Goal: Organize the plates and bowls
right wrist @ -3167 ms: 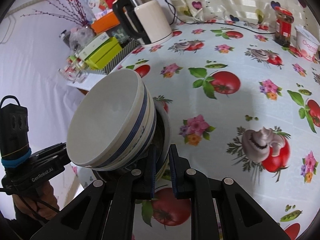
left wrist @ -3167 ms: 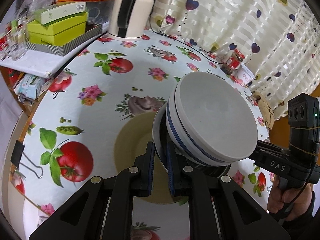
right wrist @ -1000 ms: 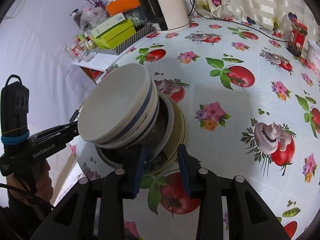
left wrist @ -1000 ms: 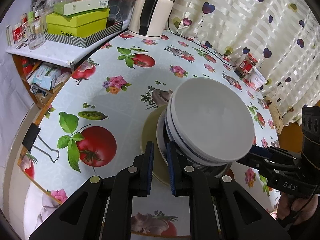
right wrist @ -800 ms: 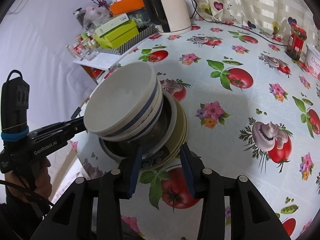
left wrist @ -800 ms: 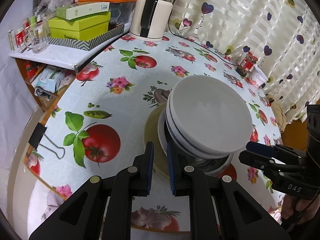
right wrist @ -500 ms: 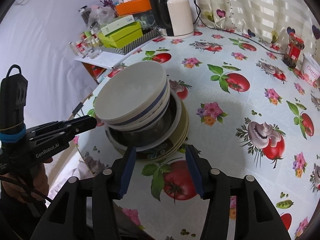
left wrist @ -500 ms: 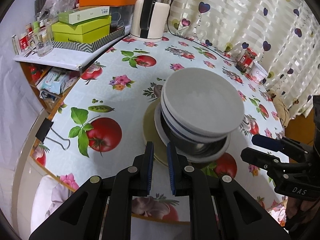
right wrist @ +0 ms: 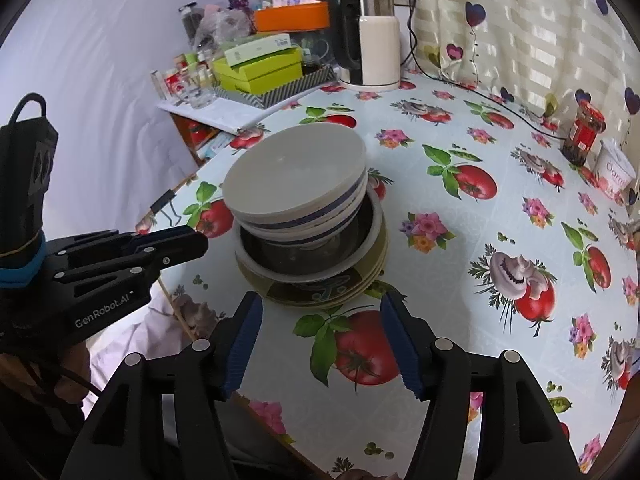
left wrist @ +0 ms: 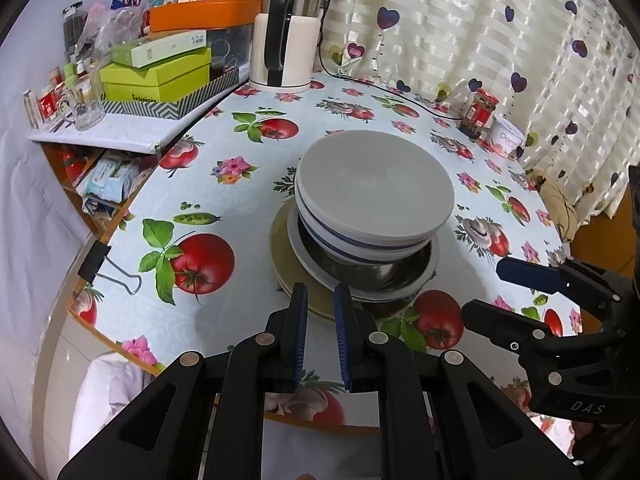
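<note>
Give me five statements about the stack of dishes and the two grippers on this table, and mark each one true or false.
1. The white bowls with a blue band sit at the top of the stack. True.
2. The left gripper is clamped on the rim of the stack. False: its jaws stand nearly shut on nothing, short of the dishes.
3. The right gripper holds nothing; its jaws are opening, with only tablecloth between them. True.
4. The olive plates rest on top of the bowls. False: they lie at the bottom, under the metal bowl.
5. The kettle stands on the stack. False: it stands at the far edge of the table, apart from the stack.
</note>
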Motion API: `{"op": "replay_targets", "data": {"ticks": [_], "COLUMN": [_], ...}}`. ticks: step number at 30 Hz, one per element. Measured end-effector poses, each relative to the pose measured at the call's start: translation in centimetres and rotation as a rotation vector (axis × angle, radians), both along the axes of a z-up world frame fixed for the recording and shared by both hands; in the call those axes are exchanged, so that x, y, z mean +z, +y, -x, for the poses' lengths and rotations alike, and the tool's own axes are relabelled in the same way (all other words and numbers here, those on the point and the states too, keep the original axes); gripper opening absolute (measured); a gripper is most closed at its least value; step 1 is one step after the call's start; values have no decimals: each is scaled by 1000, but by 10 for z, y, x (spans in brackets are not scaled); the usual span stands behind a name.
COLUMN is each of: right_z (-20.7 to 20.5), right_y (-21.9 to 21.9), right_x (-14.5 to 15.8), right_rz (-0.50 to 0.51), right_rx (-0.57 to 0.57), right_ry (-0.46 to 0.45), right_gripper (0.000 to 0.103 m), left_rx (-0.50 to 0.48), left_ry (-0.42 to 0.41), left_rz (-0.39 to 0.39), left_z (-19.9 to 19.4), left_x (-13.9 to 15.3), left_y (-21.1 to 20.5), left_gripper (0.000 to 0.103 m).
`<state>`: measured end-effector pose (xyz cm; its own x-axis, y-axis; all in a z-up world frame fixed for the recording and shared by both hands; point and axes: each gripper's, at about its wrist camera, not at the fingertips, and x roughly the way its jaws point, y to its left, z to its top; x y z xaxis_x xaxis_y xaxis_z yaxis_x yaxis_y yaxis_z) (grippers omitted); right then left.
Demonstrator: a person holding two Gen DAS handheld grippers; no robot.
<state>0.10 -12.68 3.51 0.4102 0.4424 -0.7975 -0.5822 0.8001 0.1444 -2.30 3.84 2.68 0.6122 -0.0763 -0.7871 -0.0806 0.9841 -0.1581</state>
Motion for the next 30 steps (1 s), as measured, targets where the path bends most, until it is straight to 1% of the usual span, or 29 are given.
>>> {"op": "replay_targets", "data": {"ticks": [2,6,30], "right_z": [2,3,3], "right_y": [1,2,11], "right_x": [1,1,-10], "right_rz": [7,12,43], "right_rx": [0,2,22], "right_ry": [-12,-20,-9], "right_gripper": [62,63,69], "left_rx": [2,6,3], "left_ry": [0,3,39], "left_rz": [-15,-16,2], "left_z": [0,1,-4], "left_x": [0,0,-16], "left_y": [-2,-3,-3], "left_gripper": [14,14,14]}}
